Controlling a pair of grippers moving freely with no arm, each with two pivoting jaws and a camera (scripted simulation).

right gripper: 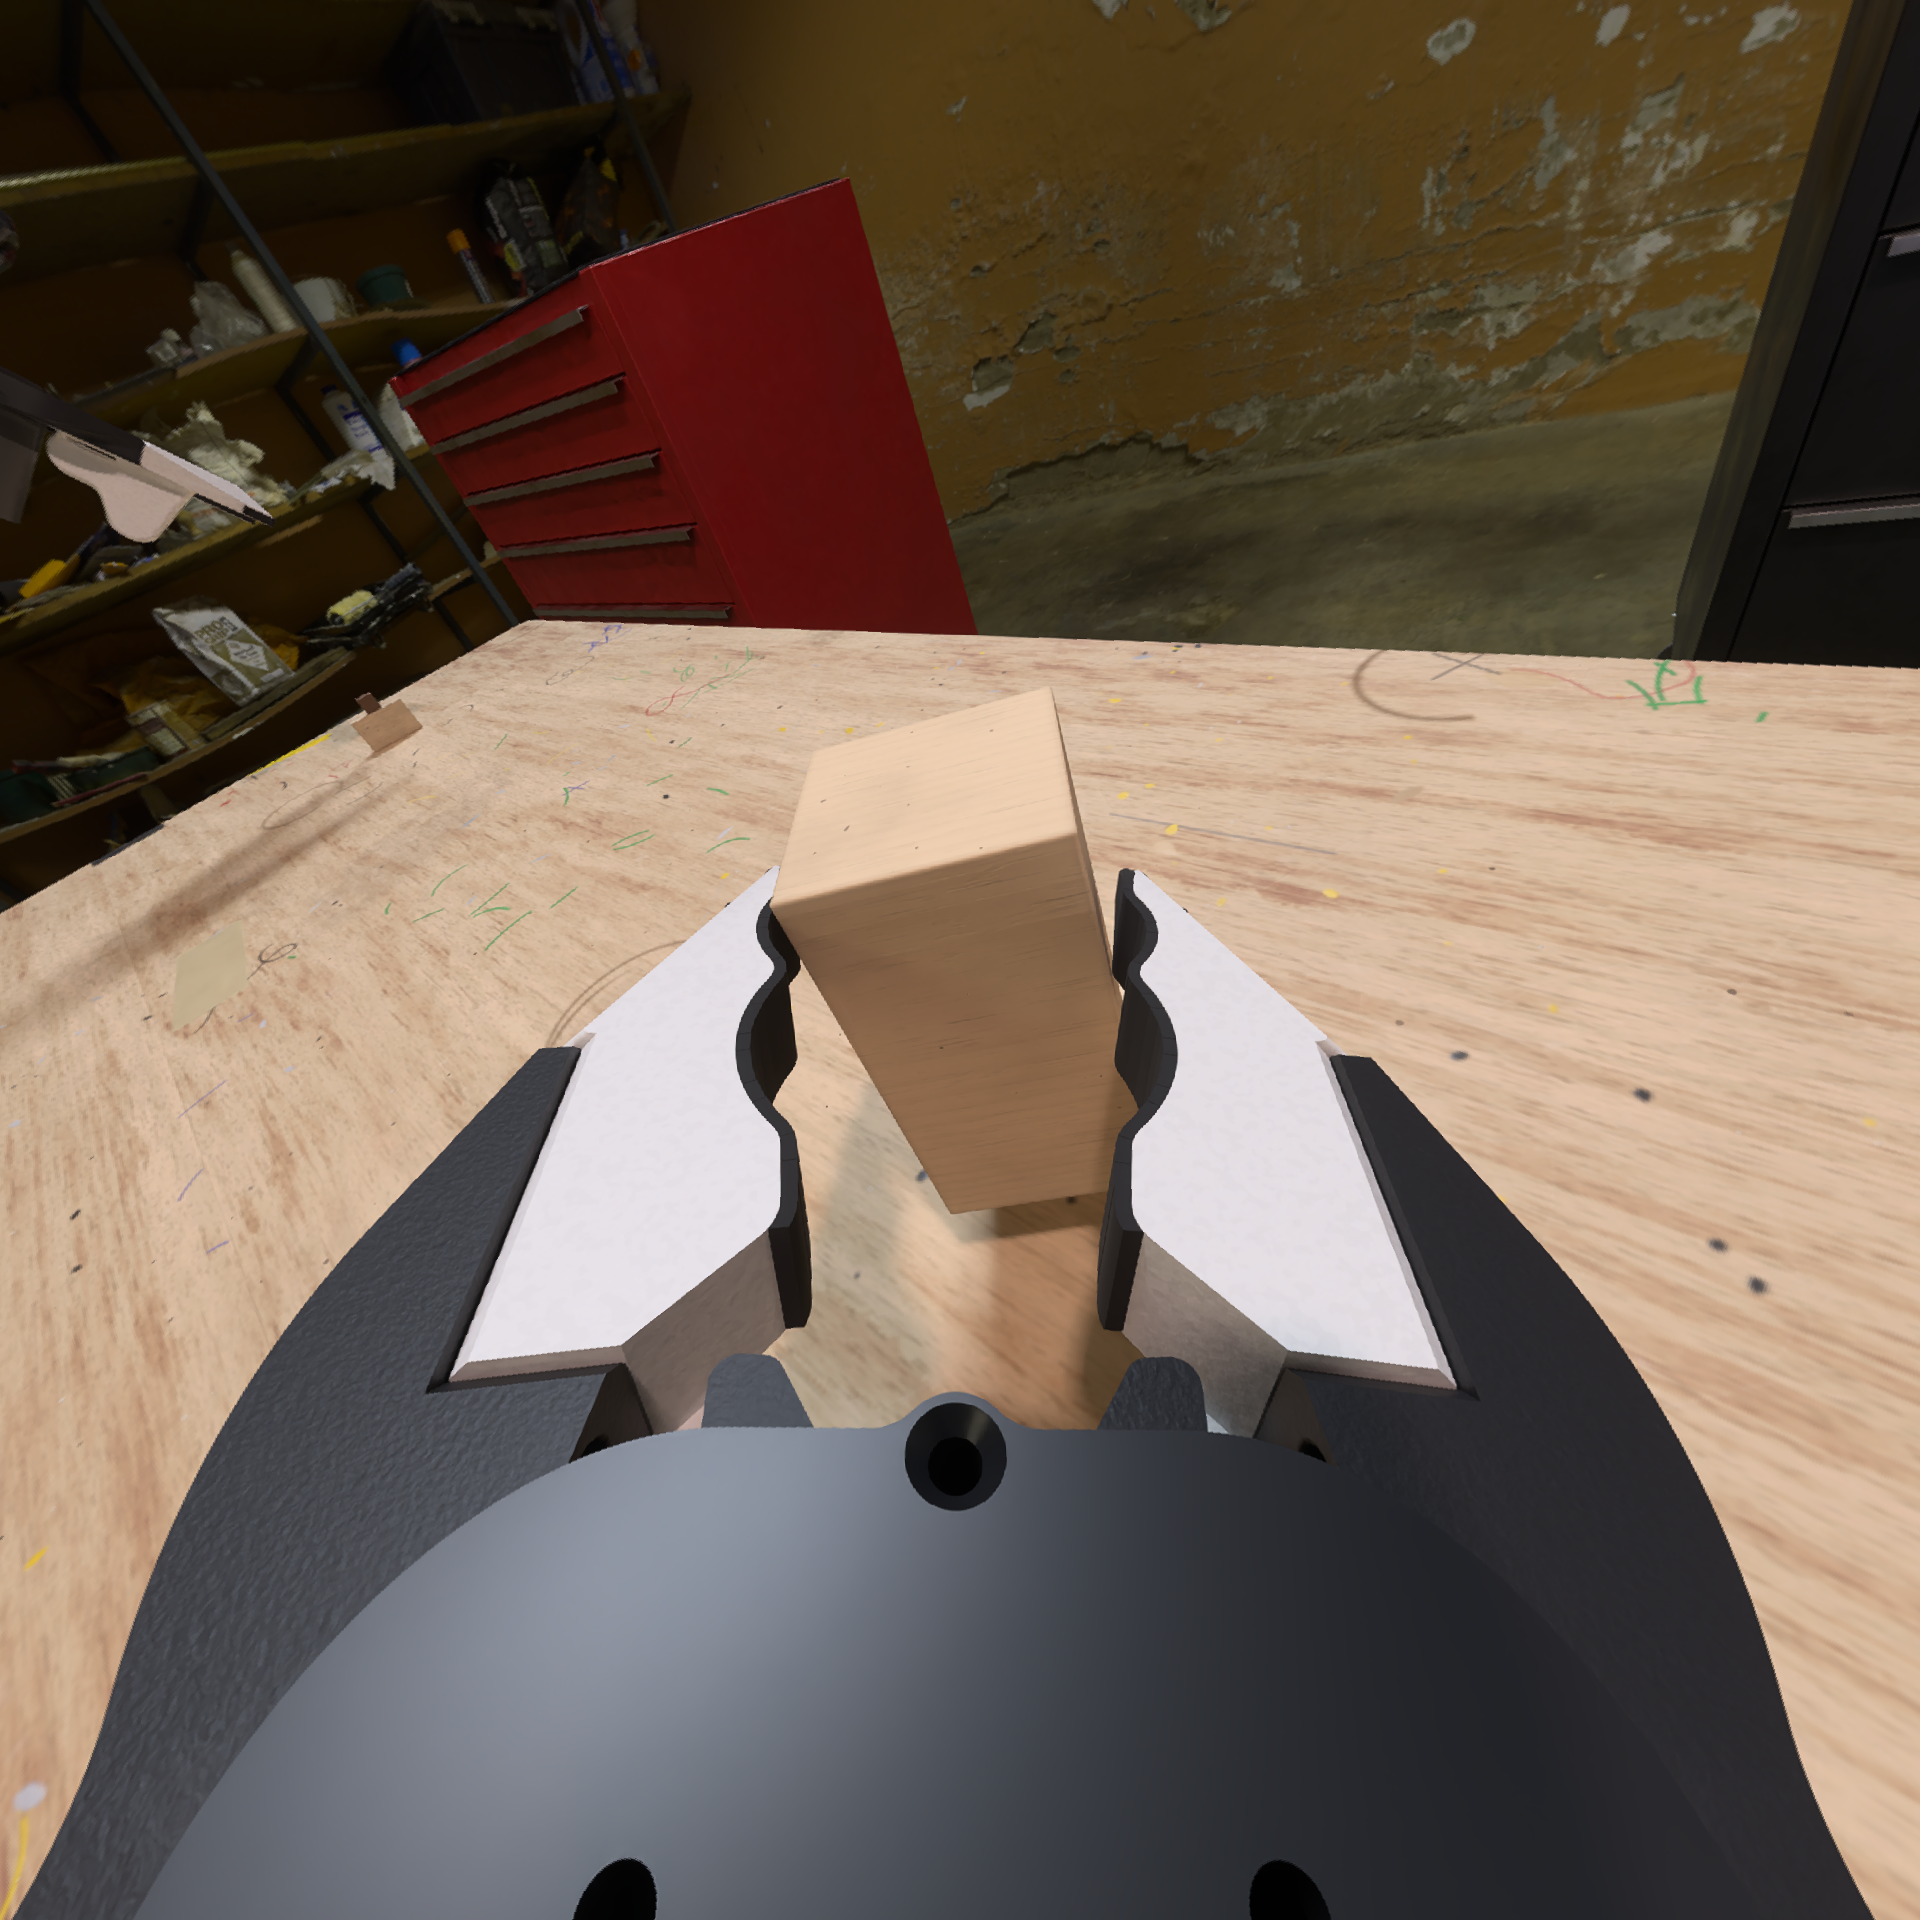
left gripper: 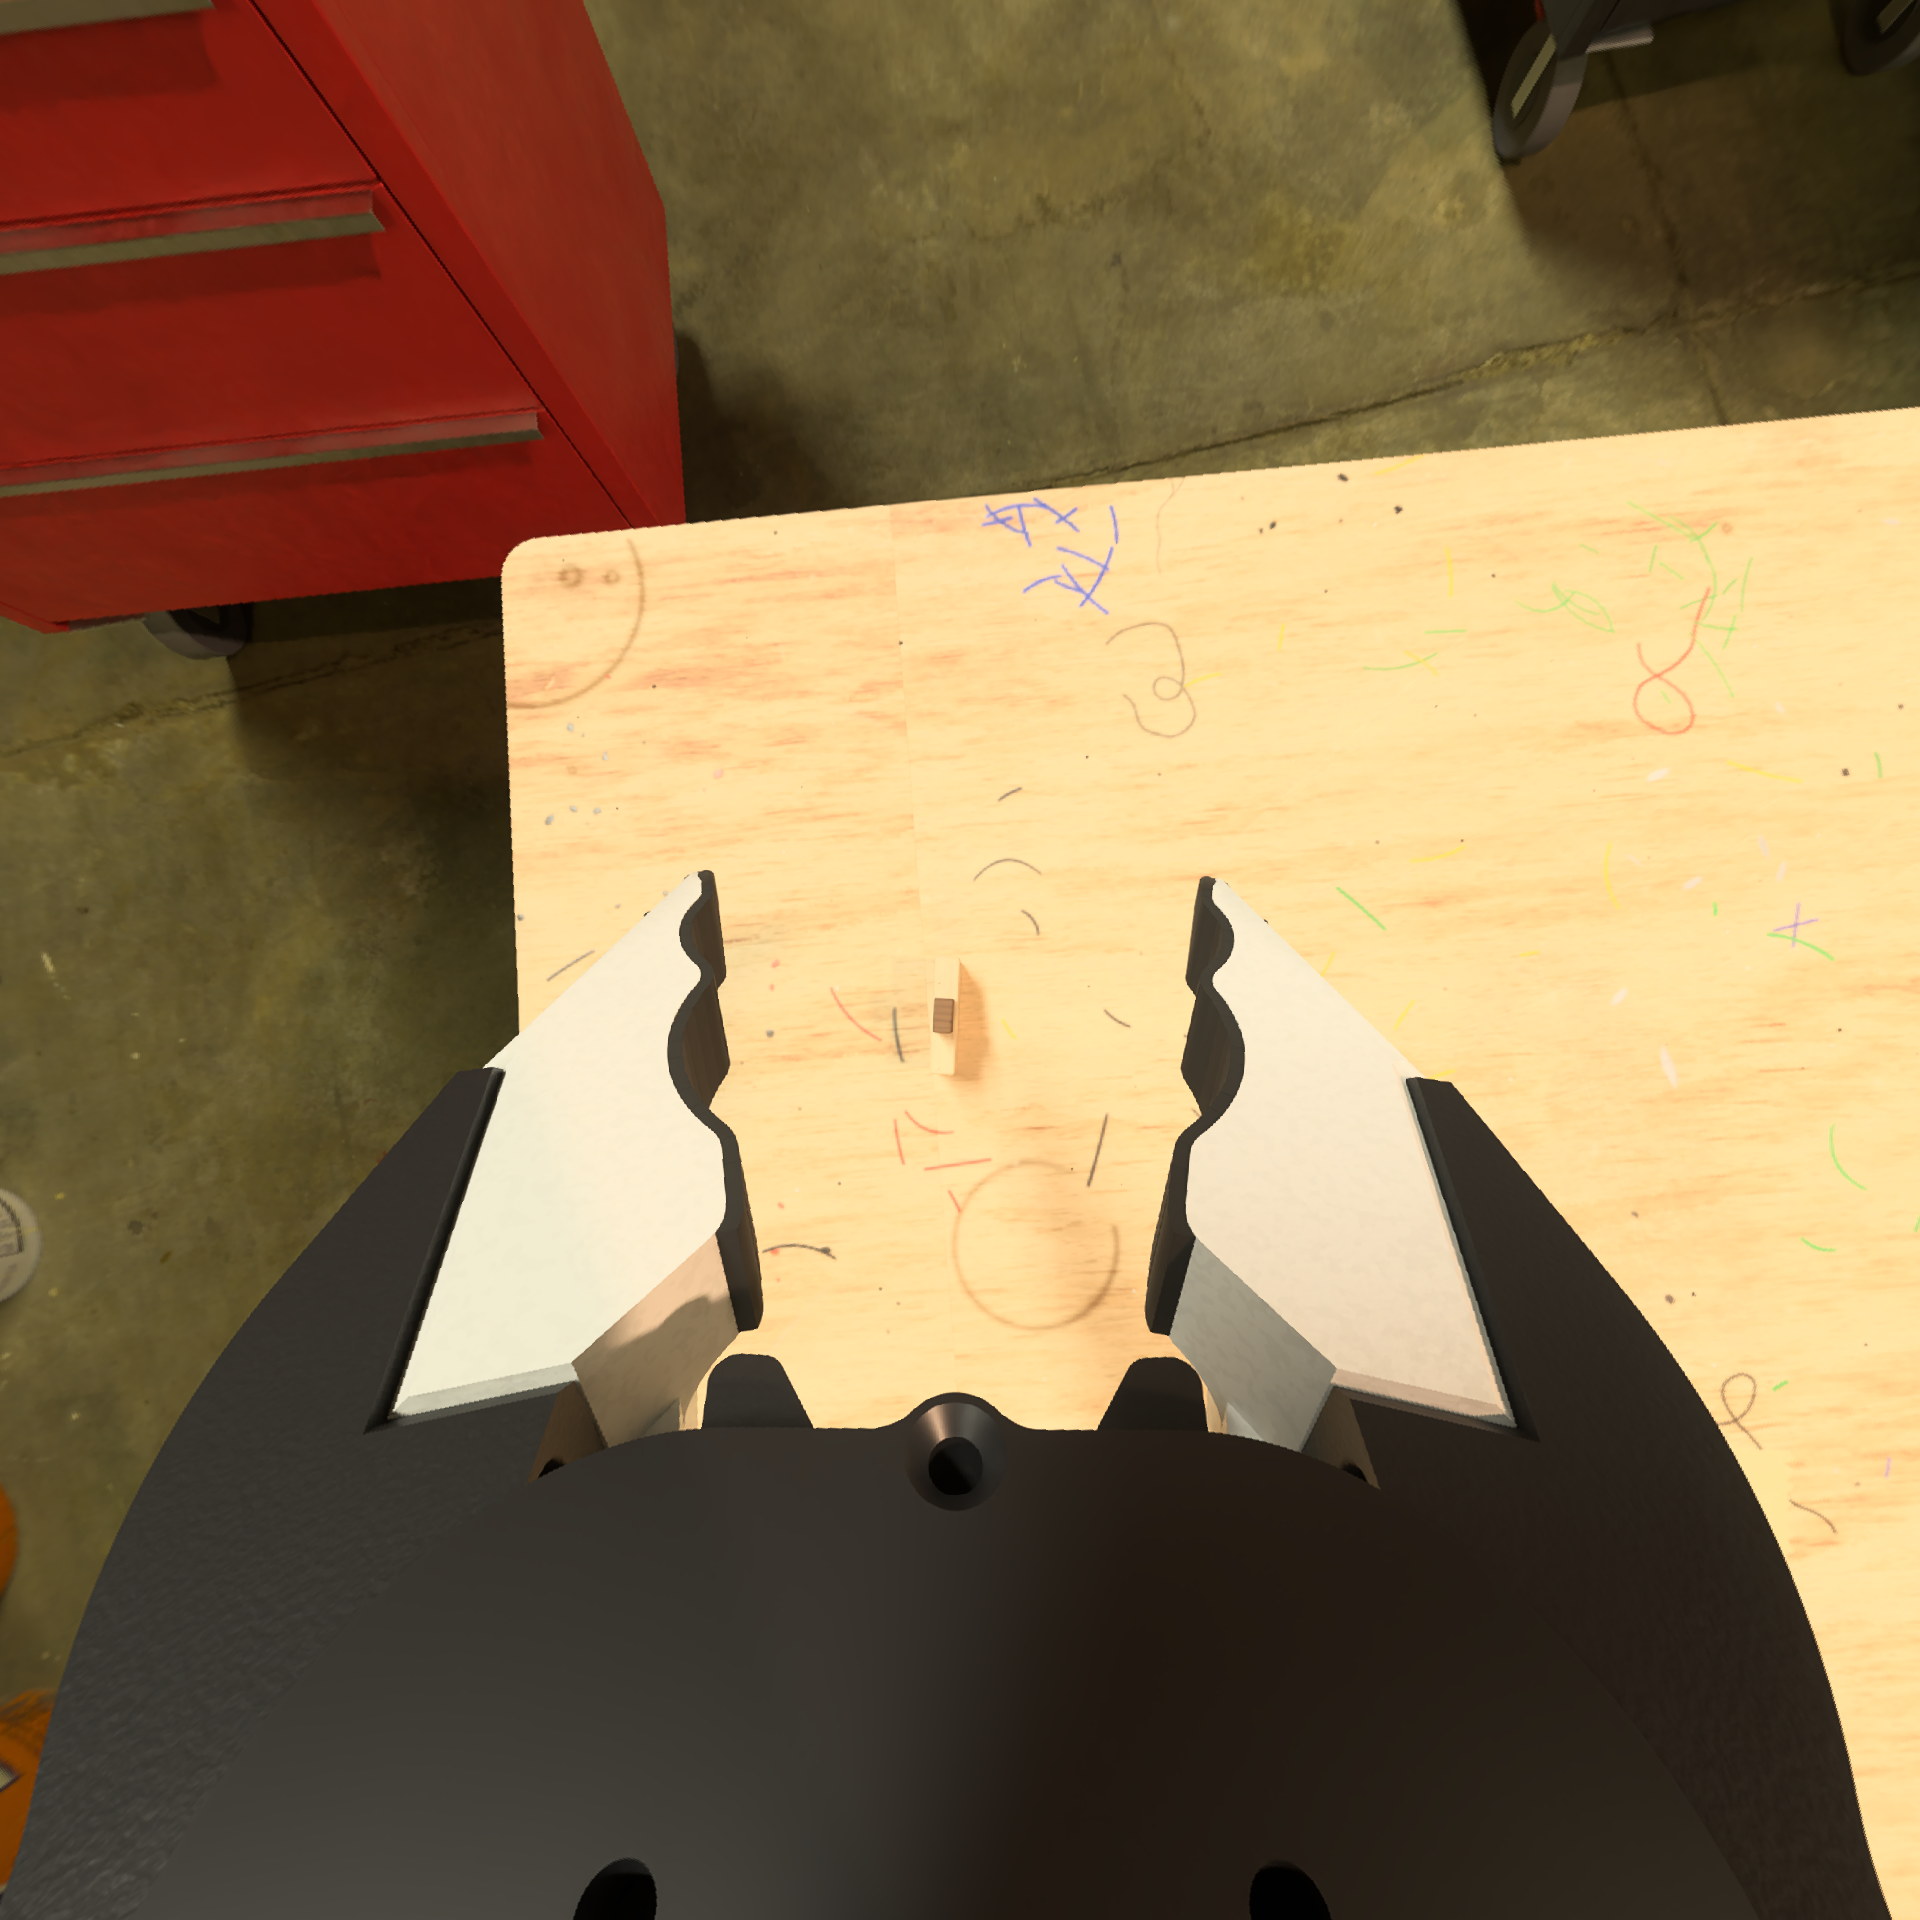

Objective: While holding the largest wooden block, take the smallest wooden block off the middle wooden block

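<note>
largest pale wooden block [right gripper: 956, 966], a tall rectangular piece, stands tilted between the fingers of the right gripper [right gripper: 951, 904], which looks clamped on its sides above the scribbled plywood table [right gripper: 1455, 987], so the holding half of the task seems done. middle pale wooden block [left gripper: 951, 1023], a small flat slab, lies far off near the table's left edge with the smallest dark brown wooden block [left gripper: 942, 1015] sitting on top of it. left gripper [left gripper: 954, 883] hangs well above that pair with its fingers spread wide apart and nothing between them, so descending, pinching and lifting the tiny block are all left.
</note>
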